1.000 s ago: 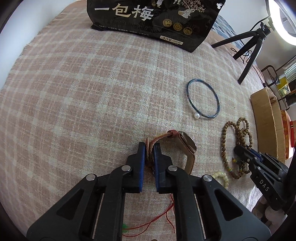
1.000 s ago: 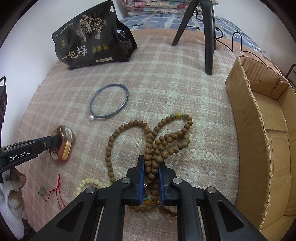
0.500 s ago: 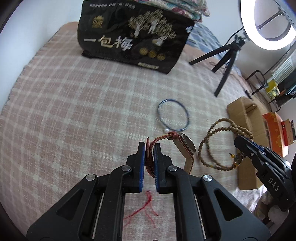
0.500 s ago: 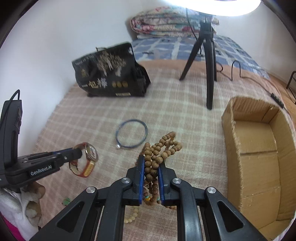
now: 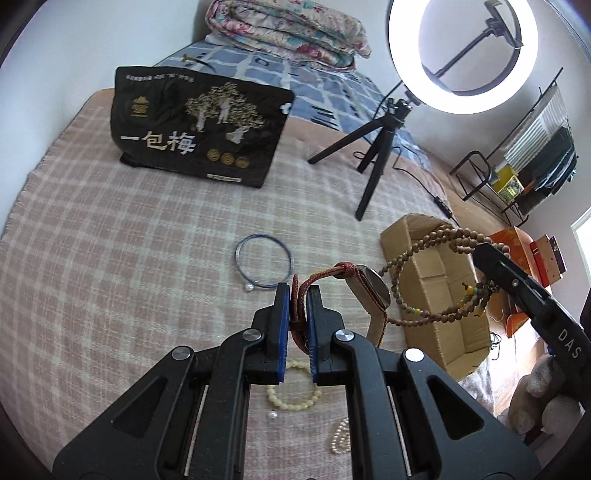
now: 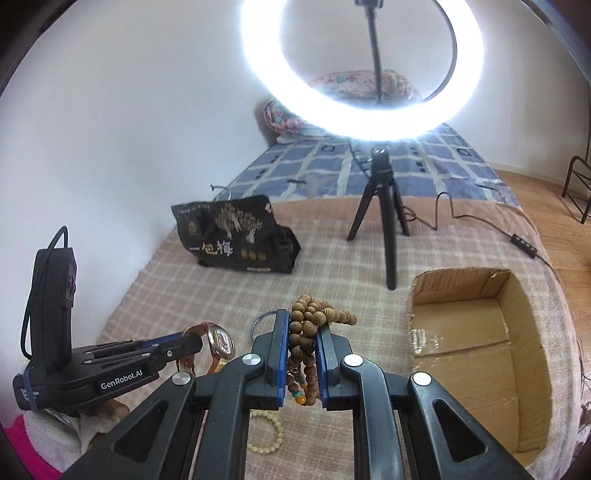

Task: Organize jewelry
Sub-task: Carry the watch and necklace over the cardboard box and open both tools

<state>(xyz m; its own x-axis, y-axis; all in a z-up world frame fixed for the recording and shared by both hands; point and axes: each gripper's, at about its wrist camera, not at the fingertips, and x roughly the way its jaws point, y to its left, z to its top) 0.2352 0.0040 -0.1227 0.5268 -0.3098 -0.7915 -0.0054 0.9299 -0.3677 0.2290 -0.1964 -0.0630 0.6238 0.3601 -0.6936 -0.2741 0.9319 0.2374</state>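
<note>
Left wrist view: the left gripper (image 5: 297,295) clamps the watch (image 5: 369,291) by its red strap, lifted above the checked blanket (image 5: 110,277). Beside it, the right gripper (image 6: 301,332) pinches a bunch of wooden beads (image 6: 306,332), raised near the cardboard box (image 6: 472,332) on that blanket.

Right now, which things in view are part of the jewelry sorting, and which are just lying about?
Part of the job:
watch, held by the left gripper
wooden bead strand, held by the right gripper
blue bangle
cream bead bracelet
pearl strand
cardboard box

Lying about:
black snack bag
ring light tripod
folded quilt
</note>
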